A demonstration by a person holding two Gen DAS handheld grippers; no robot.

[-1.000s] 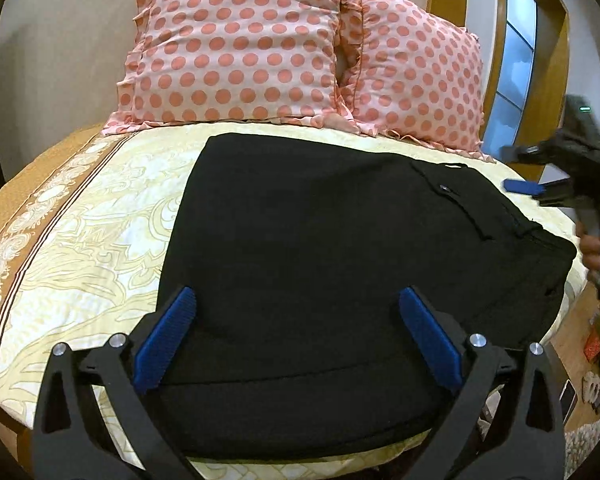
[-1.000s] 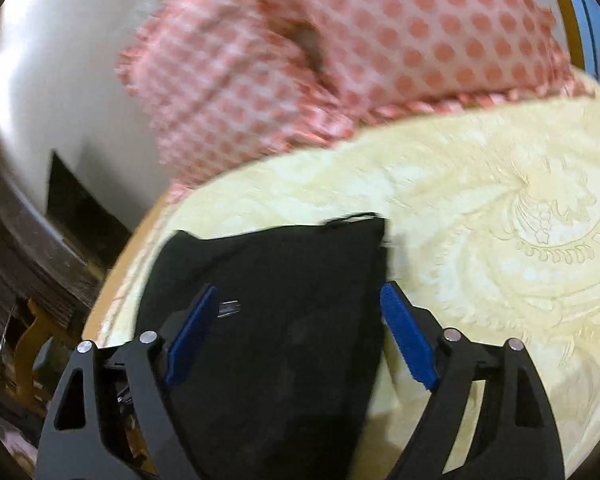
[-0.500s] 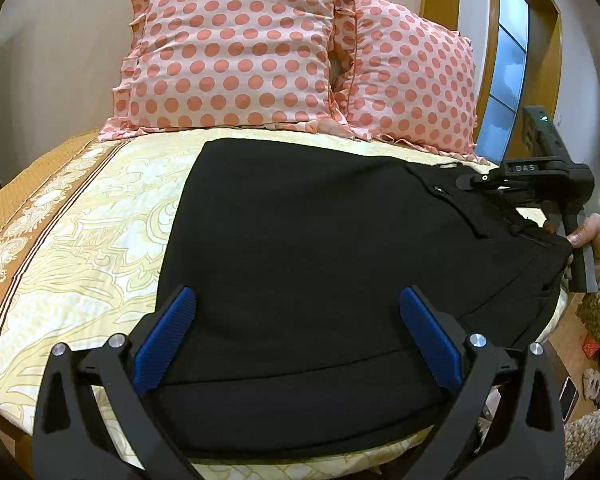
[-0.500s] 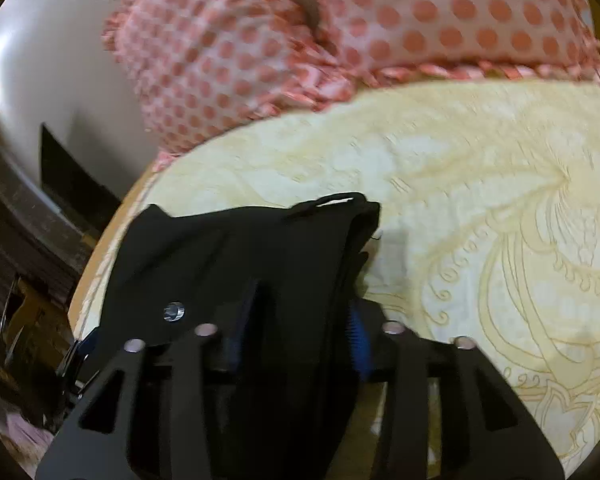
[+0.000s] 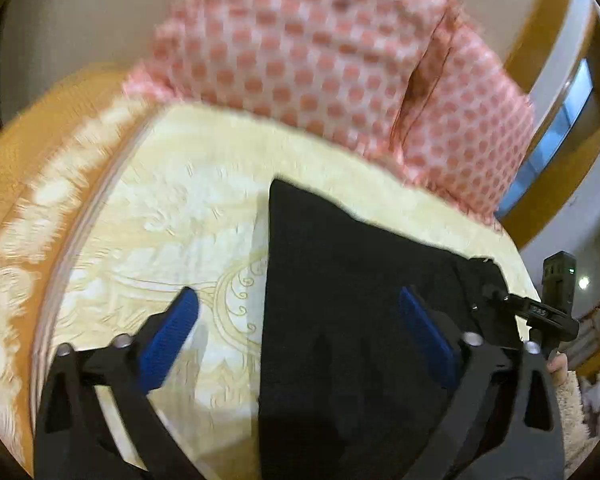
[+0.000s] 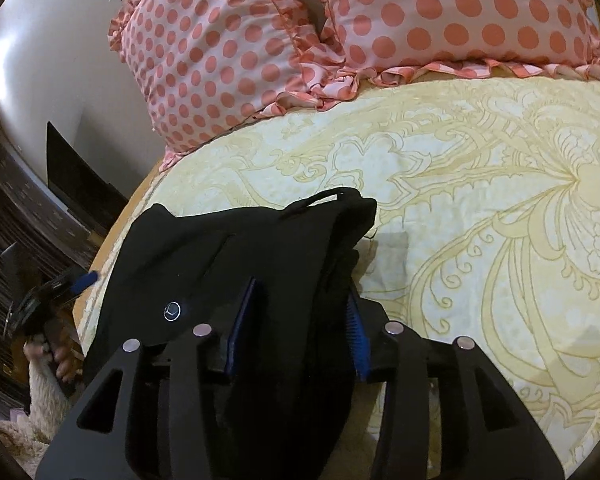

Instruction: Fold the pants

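The black pants (image 5: 360,304) lie folded on the yellow patterned bedspread (image 5: 172,216). My left gripper (image 5: 296,332) is open above their left edge, its left pad over bare bedspread and its right pad over the cloth. My right gripper (image 6: 300,320) is shut on the bunched waistband end of the pants (image 6: 228,248), with a metal button (image 6: 173,311) showing beside it. The right gripper also shows at the far right of the left wrist view (image 5: 500,300), on the pants' corner.
Two pink polka-dot pillows (image 6: 340,40) lean against the headboard behind the pants. The bed's rounded edge (image 5: 32,184) falls away at left. A floor with a shaggy rug (image 6: 40,400) lies below the bed. A doorway (image 5: 560,128) is at the far right.
My right gripper closed onto the waistband end of the pants. My left gripper swung left and tilted, so it now straddles the pants' left edge, and the view is blurred by motion.
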